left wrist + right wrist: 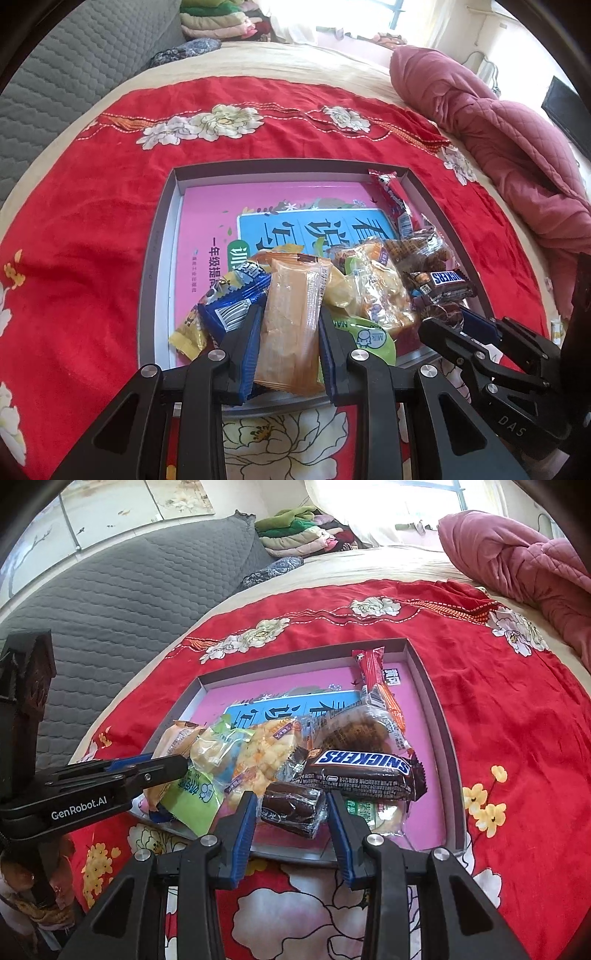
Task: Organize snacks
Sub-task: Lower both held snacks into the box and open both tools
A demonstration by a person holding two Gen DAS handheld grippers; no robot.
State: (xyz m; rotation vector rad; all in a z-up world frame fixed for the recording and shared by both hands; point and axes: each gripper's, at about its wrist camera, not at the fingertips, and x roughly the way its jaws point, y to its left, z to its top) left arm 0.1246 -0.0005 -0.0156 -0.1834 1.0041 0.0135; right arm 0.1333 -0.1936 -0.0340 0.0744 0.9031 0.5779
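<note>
Currently, by item:

Left gripper (288, 325): its blue-padded fingers are clamped on a tan cake in a clear wrapper (291, 325), one pad on each long side, at the near edge of the snack pile.

Right gripper (291, 808): fingers close on either side of a dark chocolate cake in clear wrap (293, 808); the left pad touches the wrapper, the right pad sits at its crinkled end, so the hold looks like a grip.

Snickers bar (364, 775): lies flat just beyond the right gripper's fingertips, label readable upside down, on top of other packets.

Snack pile: crowded into the near right part of the grey tray (162, 236), including a blue striped packet (236, 295), a yellow-wrapped sweet (188, 338), a green-labelled pouch (192, 797), a puffed rice cracker pack (258, 757) and a round brown cookie (351, 731).

Red stick packet (369, 672): leans along the tray's far right corner, apart from the heap.

Pink booklet (207, 221): lies flat on the tray floor under the snacks.

Tray placement: rests on a red floral cloth (92, 221) spread over a bed.

Background: a pink quilt (498, 129) is bunched at the right; folded clothes (295, 531) are stacked far back.
</note>
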